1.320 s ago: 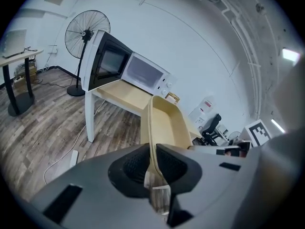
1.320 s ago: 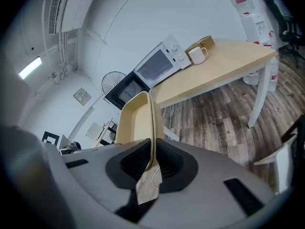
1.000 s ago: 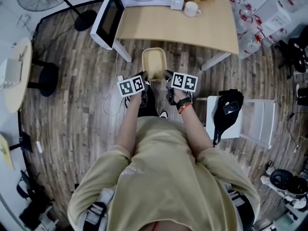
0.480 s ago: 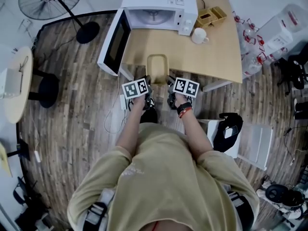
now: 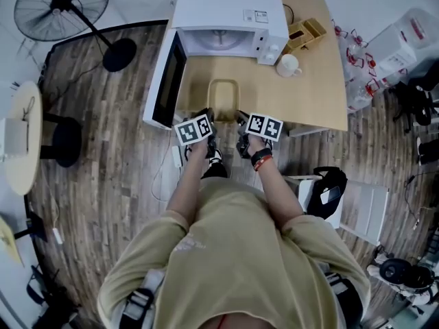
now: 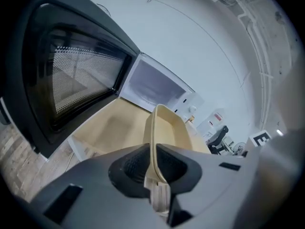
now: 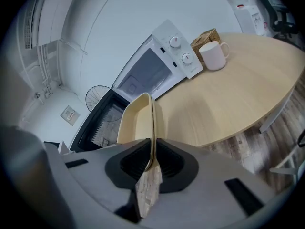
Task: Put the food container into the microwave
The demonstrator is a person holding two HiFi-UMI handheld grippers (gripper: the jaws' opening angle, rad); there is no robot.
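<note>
A beige food container (image 5: 223, 94) is held over the near part of the wooden table (image 5: 309, 88), in front of the white microwave (image 5: 230, 16). The microwave's door (image 5: 164, 77) stands swung open to the left. My left gripper (image 5: 204, 118) is shut on the food container's left rim (image 6: 153, 142). My right gripper (image 5: 241, 118) is shut on its right rim (image 7: 151, 128). The microwave cavity (image 6: 150, 85) shows straight ahead in the left gripper view, and the control knobs (image 7: 181, 49) show in the right gripper view.
A white mug (image 5: 288, 64) and a small wooden box (image 5: 306, 33) stand on the table right of the microwave. A standing fan (image 5: 62, 9) is at the far left; a white chair with a black bag (image 5: 329, 190) is to the right.
Both grippers have carried the food container forward from over the floor to above the table's near part, closer to the open microwave. The grip is unchanged.
</note>
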